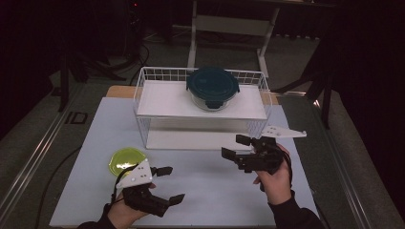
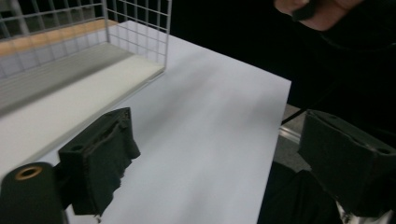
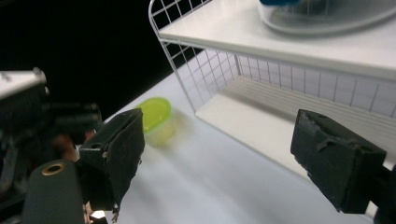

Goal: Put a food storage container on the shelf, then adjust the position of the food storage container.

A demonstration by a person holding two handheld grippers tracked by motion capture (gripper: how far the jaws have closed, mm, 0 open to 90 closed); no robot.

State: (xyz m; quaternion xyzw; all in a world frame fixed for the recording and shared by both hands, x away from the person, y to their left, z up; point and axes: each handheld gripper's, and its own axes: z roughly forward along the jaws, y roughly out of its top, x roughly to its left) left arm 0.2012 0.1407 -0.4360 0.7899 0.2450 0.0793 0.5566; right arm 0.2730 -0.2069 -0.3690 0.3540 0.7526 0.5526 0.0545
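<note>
A glass container with a dark teal lid stands on the top shelf of a white wire rack. A small yellow-green bowl sits on the white table mat, left of the rack's lower shelf. My left gripper hovers open just right of the bowl, nothing between its jaws. My right gripper is open and empty in front of the rack's right end, pointing left toward the bowl.
The rack's lower shelf holds nothing. Bare mat lies between the two grippers. The mat's front edge is close to both hands. Beyond the table are a desk frame and cables on a dark floor.
</note>
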